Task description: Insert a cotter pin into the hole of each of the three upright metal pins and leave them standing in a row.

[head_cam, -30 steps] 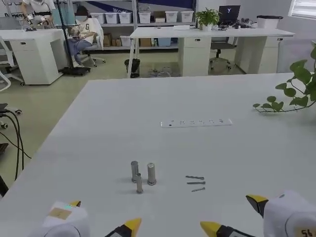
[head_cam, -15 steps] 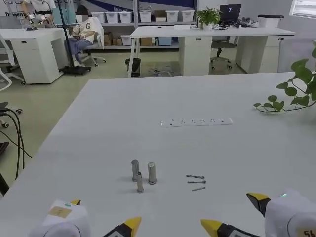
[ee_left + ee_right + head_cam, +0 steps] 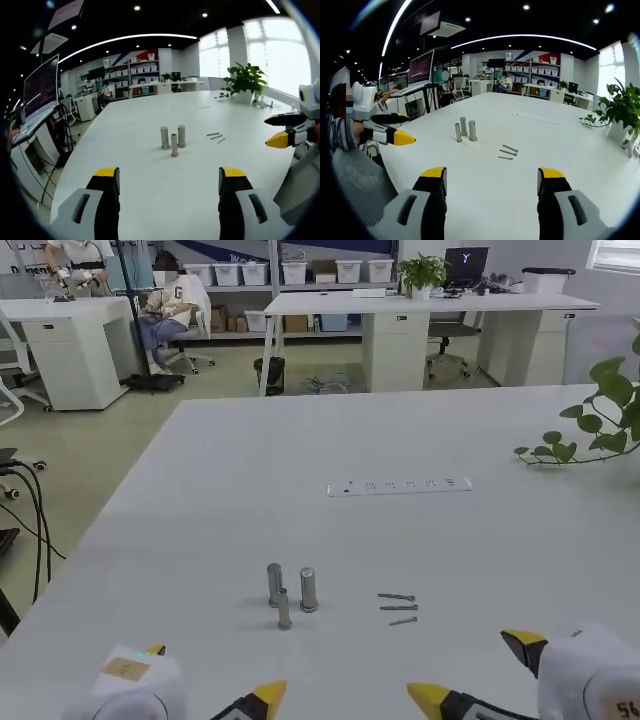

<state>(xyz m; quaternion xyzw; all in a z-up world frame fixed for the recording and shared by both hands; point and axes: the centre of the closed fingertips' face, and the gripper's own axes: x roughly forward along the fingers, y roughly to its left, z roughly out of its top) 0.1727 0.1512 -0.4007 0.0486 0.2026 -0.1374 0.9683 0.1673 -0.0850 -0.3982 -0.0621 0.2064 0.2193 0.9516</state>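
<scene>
Three grey metal pins (image 3: 286, 595) stand upright in a tight cluster on the white table (image 3: 400, 540); they also show as the pins (image 3: 172, 139) and the pins (image 3: 464, 129). To their right lie three thin cotter pins (image 3: 398, 608), loose and roughly parallel, seen too as cotter pins (image 3: 216, 136) and cotter pins (image 3: 507, 151). My left gripper (image 3: 205, 680) sits at the near edge, left of the pins, jaws wide apart and empty; its yellow-tipped fingers (image 3: 106, 175) frame bare table. My right gripper (image 3: 475, 672) is at the near right, open and empty as well.
A white power strip (image 3: 398, 487) lies flat further back on the table. A leafy plant (image 3: 595, 420) trails over the right edge. Beyond the table are other desks, shelves and a seated person (image 3: 165, 310).
</scene>
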